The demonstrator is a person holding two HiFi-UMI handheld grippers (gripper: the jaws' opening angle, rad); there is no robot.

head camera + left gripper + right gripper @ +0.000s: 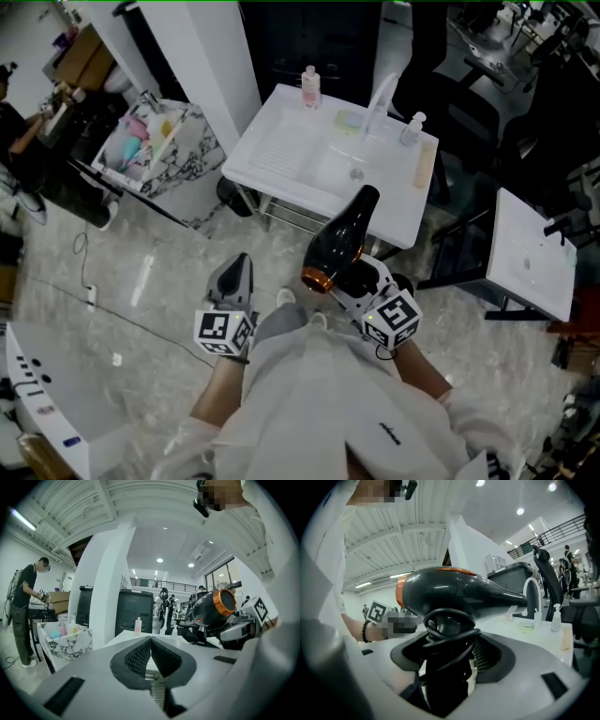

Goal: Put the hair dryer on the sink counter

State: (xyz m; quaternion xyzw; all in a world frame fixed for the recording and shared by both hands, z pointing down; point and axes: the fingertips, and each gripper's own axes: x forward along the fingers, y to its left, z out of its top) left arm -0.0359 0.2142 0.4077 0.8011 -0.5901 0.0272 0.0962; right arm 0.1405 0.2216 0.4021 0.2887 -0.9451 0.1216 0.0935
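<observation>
R gripper [356,278] clamped on dryer [342,242] by its handle [442,686], nozzle fwd, so it hangs in air just short of counter [281,155], not yet down; L gripper [151,654] jaws together, empty, idle, prob. not needed.

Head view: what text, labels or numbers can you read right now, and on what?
Sweatshirt print: too small to read.
Pink bottle label: blurred, unreadable.
Marker cubes: square patterns, no words.
Hair dryer: no print visible.
Nothing legible.
</observation>
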